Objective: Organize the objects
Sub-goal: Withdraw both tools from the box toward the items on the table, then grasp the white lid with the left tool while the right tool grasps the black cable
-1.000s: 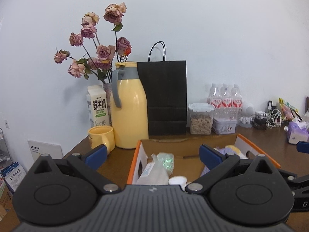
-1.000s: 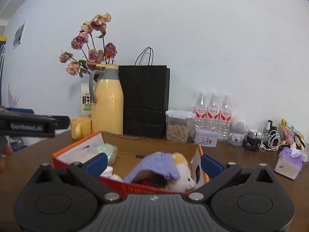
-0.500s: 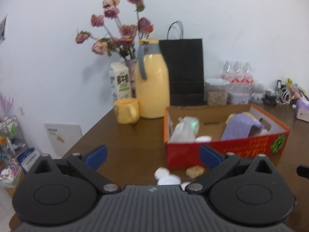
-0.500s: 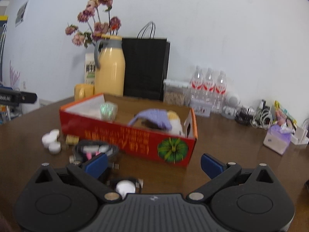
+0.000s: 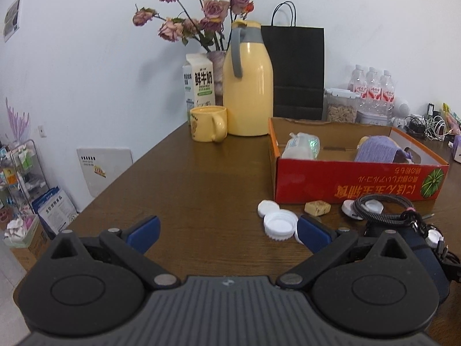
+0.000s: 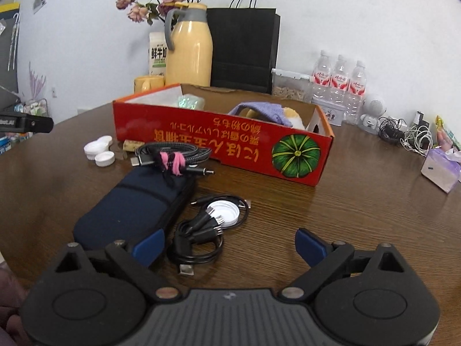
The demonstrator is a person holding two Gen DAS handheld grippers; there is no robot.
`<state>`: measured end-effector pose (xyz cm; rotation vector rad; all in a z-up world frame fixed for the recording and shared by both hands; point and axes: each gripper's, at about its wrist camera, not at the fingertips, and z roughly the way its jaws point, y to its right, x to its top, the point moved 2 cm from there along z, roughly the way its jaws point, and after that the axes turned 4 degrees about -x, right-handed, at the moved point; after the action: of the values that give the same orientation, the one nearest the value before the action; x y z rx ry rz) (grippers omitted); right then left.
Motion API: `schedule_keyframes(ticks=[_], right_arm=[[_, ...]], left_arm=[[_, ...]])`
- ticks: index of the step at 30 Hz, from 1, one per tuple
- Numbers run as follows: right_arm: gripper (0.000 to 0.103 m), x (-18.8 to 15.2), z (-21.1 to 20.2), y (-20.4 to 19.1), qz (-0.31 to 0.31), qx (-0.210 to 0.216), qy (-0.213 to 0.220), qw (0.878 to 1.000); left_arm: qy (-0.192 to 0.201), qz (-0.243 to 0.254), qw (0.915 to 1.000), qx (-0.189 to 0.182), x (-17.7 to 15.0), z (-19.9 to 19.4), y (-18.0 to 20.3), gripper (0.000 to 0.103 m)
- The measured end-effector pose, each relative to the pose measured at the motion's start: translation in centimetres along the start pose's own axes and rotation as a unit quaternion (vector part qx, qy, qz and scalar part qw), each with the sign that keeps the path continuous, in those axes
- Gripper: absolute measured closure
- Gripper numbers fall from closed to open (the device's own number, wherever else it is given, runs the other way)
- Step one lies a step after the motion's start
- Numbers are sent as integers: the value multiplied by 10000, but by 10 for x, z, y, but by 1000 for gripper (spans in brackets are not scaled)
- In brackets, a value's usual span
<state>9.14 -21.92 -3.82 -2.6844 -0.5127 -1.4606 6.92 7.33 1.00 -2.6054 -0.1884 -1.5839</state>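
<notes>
A red cardboard box [image 5: 360,184] [image 6: 222,144] sits on the brown table and holds a plastic-wrapped item, a purple cloth and a plush toy. In front of it lie white caps [image 5: 276,222] [image 6: 99,151], a tan cube [image 5: 317,208], a braided cable with a pink tie [image 6: 173,155], a navy pouch [image 6: 135,201] and a black cable bundle with a white reel [image 6: 213,222]. My left gripper [image 5: 229,235] is open over bare table, just left of the caps. My right gripper [image 6: 229,246] is open with its jaws closing slightly; the black cable bundle lies between its fingers, untouched.
A yellow thermos [image 5: 247,86], a yellow mug [image 5: 209,124], a milk carton, a vase of flowers and a black paper bag [image 5: 296,72] stand at the back. Water bottles [image 6: 340,86], a snack jar, tangled chargers and a tissue pack [image 6: 439,168] are on the right. The table's edge runs along the left.
Both grippers have dropped and tipped downward, drawing back from the box. The caps, cables and pouch in front of the box have come into view.
</notes>
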Motion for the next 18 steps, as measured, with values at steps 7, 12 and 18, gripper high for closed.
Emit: schedule_keyframes(ticks=[7, 12, 18], right_arm=[[32, 2, 11, -3, 163, 320, -132, 9993], [65, 2, 8, -7, 203, 468, -28, 9987], [67, 1, 7, -8, 262, 469, 24, 9986]], left_arm=[[-103, -99, 9999, -15, -5, 8, -6, 0], [-172, -108, 9998, -42, -8, 13, -6, 0], [-201, -118, 9997, -34, -9, 18, -7, 0]])
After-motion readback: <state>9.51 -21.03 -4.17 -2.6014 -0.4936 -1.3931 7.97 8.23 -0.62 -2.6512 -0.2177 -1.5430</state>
